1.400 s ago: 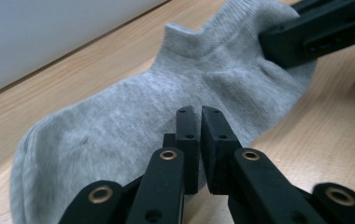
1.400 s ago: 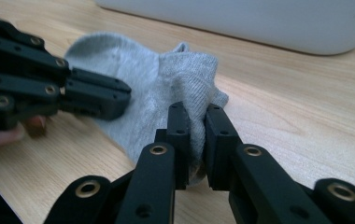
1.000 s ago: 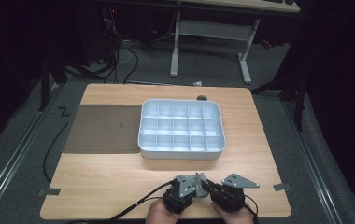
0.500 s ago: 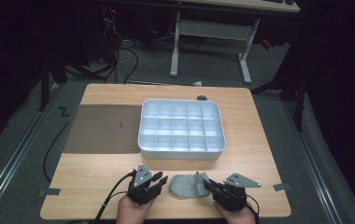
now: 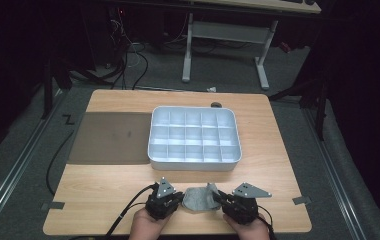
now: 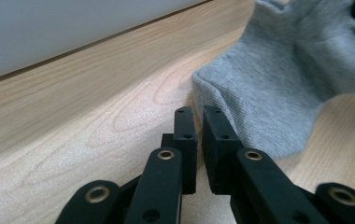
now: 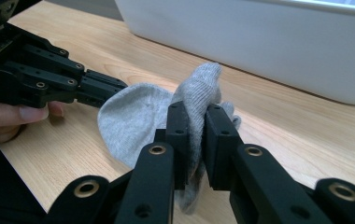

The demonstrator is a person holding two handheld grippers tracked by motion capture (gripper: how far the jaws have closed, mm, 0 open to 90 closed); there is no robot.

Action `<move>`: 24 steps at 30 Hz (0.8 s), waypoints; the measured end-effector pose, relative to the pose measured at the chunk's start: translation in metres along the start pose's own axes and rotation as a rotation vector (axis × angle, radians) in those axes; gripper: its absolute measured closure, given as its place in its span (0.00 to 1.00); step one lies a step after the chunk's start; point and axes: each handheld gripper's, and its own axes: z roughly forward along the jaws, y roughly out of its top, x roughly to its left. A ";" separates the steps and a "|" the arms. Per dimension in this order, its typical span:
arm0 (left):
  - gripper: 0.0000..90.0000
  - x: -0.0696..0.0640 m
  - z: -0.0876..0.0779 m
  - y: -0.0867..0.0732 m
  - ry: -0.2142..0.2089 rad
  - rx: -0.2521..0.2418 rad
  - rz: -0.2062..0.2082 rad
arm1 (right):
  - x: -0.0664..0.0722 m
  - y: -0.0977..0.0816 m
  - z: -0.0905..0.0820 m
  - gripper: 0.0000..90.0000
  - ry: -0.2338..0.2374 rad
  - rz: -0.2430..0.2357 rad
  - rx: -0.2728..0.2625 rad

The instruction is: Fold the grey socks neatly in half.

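Left gripper (image 5: pixel 164 200) low near the front edge, jaws nearly together after just closing, nothing between the pads. Right gripper (image 5: pixel 242 202) level beside it, jaws pinched on the sock (image 5: pixel 198 198). Both hands (image 5: pixel 145 226) enter from below.

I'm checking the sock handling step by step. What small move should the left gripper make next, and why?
Probably open slightly and ease onto the grey sock's near edge. The left gripper is shut beside it, gripping nothing, while the right gripper pinches a fold.
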 end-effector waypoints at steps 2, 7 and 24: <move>0.94 0.000 -0.001 0.000 -0.009 -0.004 0.000 | 0.004 0.003 0.004 0.91 -0.006 -0.019 0.014; 0.94 -0.001 -0.003 0.000 -0.023 -0.013 -0.001 | 0.012 0.010 0.010 0.90 -0.004 -0.053 0.036; 0.95 -0.009 0.001 -0.001 -0.049 -0.002 0.024 | 0.041 0.020 0.046 0.94 0.024 -0.123 0.126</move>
